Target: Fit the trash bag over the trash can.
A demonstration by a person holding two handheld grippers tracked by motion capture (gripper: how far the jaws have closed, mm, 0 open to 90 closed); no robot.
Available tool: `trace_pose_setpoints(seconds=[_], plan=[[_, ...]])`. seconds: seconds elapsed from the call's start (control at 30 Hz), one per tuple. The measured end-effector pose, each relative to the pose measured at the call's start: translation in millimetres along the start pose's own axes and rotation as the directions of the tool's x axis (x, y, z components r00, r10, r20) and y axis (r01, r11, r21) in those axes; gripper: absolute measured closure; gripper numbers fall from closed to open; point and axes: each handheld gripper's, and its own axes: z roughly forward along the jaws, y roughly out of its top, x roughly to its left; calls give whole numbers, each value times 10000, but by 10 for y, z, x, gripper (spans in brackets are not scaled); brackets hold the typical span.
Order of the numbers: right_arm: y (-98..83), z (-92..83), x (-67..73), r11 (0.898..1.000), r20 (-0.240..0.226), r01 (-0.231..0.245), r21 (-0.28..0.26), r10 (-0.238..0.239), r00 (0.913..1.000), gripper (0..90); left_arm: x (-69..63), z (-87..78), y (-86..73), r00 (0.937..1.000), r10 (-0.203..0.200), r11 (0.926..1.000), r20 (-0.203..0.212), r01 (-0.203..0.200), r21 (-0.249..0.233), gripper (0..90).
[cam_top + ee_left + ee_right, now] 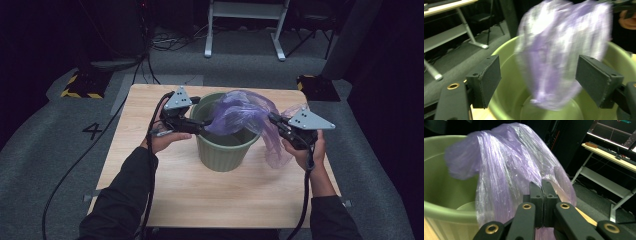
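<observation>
A pale green ribbed bin [223,150] stands upright in the middle of the wooden table [200,195]. A thin purple plastic bag [240,114] hangs bunched over the bin's mouth and spills over its right rim. My right gripper [274,120] is shut on the bag's edge at the right rim; its jaws [542,187] meet with the film pinched between them. My left gripper [200,126] sits at the bin's left rim with its pads [486,80] wide apart. The bag [559,52] hangs between them, touching neither pad, over the bin [506,100].
The table's edges lie close on all sides of the bin, with grey carpet [55,150] around it. A white-legged desk [245,20] stands at the back, and yellow-black weighted feet [82,85] rest at the far corners. Cables trail from both grippers toward the near edge.
</observation>
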Motion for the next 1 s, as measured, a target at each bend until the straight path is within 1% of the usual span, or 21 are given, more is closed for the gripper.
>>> trace_pose_setpoints(seconds=[0.07,0.17,0.2,0.23,0.27,0.33,0.37,0.4,0.43,0.47,0.5,0.53,0.6,0.63,0.67,0.7,0.73,0.77,0.8,0.93,1.0], plan=[[26,21,7,10000,-65,84,13,-84,9999,896,-93,27,56,9993,309,9995,214,-311,68,188],[109,57,83,9988,-195,485,6,-485,9986,894,-257,97,146,9947,790,9964,655,-807,241,183],[109,57,83,9988,-195,485,6,-485,9986,894,-306,122,174,9927,925,9949,780,-953,342,183],[134,69,119,9982,-333,593,-25,-594,9977,893,-342,140,194,9914,1041,9934,788,-1075,403,174],[146,73,138,9979,-429,645,-35,-646,9970,894,-425,187,243,9881,1314,9896,802,-1355,480,174],[161,77,164,9972,-517,748,-43,-750,9958,895,-454,208,260,9864,1424,9877,821,-1471,536,175],[173,80,182,9967,-554,811,-97,-815,9951,895,-478,229,276,9845,1580,9845,759,-1630,643,175],[194,79,214,9960,-656,876,-152,-884,9939,895,-519,282,296,9820,1849,9773,384,-1878,976,208],[194,79,214,9960,-656,876,-152,-884,9939,895,-519,282,296,9820,1849,9773,384,-1878,976,256],[219,81,248,9951,-848,966,-230,-983,9915,894,-530,302,299,9803,1957,9741,253,-1973,1103,307],[234,83,267,9942,-919,1053,-236,-1070,9900,892,-539,339,302,9768,2138,9681,107,-2133,1313,400],[234,83,267,9942,-919,1053,-236,-1070,9900,892,-542,367,302,9748,2233,9626,-20,-2202,1576,400],[251,82,292,9934,-1066,1092,-341,-1122,9880,884,-532,407,290,9711,2368,9529,280,-2378,1885,559],[258,76,307,9937,-1142,1063,-355,-1097,9874,857,-527,434,260,9637,2659,9426,224,-2648,2033,725],[258,76,307,9937,-1142,1063,-355,-1097,9874,857,-527,434,260,9637,2659,9426,224,-2648,2033,778],[257,73,310,9944,-1177,1000,-340,-1034,9877,819,-518,439,246,9634,2667,9421,269,-2665,2035,778],[241,66,299,9957,-1242,844,-369,-884,9883,773,-506,437,234,9658,2577,9442,282,-2580,2047,853],[241,66,299,9957,-1242,844,-369,-884,9883,773,-492,436,222,9661,2572,9445,235,-2565,2052,853],[230,62,290,9968,-1302,727,-345,-766,9885,731,-476,434,210,9673,2517,9455,304,-2525,2054,869],[193,47,253,9996,-1510,280,-73,-287,9881,478,-435,416,170,9704,2402,9477,246,-2399,2105,882],[168,9,227,9999,-1590,-29,-128,8,9873,397,-415,399,156,9722,2336,9509,169,-2321,2046,883]])
